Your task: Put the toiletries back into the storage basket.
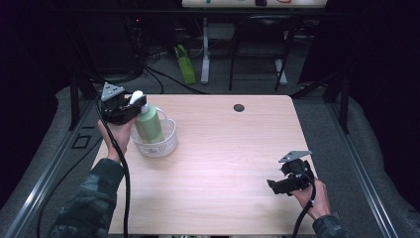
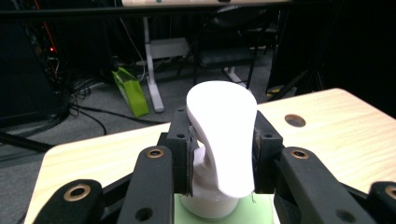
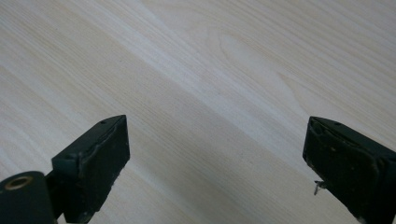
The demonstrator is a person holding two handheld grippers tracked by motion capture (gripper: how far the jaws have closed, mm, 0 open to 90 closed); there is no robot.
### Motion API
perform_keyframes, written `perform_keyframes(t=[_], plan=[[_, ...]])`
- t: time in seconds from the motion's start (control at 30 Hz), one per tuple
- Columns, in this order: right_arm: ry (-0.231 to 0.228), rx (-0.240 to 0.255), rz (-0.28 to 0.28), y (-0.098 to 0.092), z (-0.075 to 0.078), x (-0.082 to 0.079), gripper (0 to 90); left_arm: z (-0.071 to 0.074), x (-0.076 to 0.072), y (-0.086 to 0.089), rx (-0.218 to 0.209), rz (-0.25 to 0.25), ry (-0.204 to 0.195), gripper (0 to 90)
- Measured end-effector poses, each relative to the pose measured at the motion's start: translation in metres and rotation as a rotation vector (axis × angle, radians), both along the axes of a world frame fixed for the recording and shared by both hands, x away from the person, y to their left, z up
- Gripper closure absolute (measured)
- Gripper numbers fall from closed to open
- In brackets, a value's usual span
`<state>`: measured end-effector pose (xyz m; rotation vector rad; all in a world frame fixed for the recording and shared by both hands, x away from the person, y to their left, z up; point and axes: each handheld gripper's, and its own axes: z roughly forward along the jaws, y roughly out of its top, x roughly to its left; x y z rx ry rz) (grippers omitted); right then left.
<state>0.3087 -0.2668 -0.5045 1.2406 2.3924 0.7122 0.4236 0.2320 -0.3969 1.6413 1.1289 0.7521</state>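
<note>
Pale wood-grain counter (image 1: 223, 148) under dark surroundings: at its far left stands a clear round plastic basket (image 1: 161, 144) with a green pump bottle (image 1: 148, 124) upright inside. From above, the left hand-held gripper (image 1: 134, 103) meets the bottle's top — its own view shows the pads clenched on the white pump head (image 2: 224, 135). Near right, the right hand-held gripper (image 3: 215, 158) hangs released — jaws wide over bare wood.

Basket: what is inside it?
A green bottle stands in the clear basket, its white pump clamped by the left gripper. The bottle's base shows only dimly through the wall; whether it rests on the floor I cannot tell.
</note>
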Motion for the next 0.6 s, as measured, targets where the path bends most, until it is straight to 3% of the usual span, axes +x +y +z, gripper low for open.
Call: perform_keyframes(t=[0.17, 0.6], plan=[[-0.005, 0.0, -0.002, -0.001, 0.001, 0.0, 6.8, -0.01, -0.001, 0.003, -0.009, 0.0, 0.009, 67.7], [0.0, 0.001, 0.0, -0.001, 0.001, -0.001, 6.8, -0.008, -0.016, 0.001, 0.006, 0.013, 0.02, 67.1]])
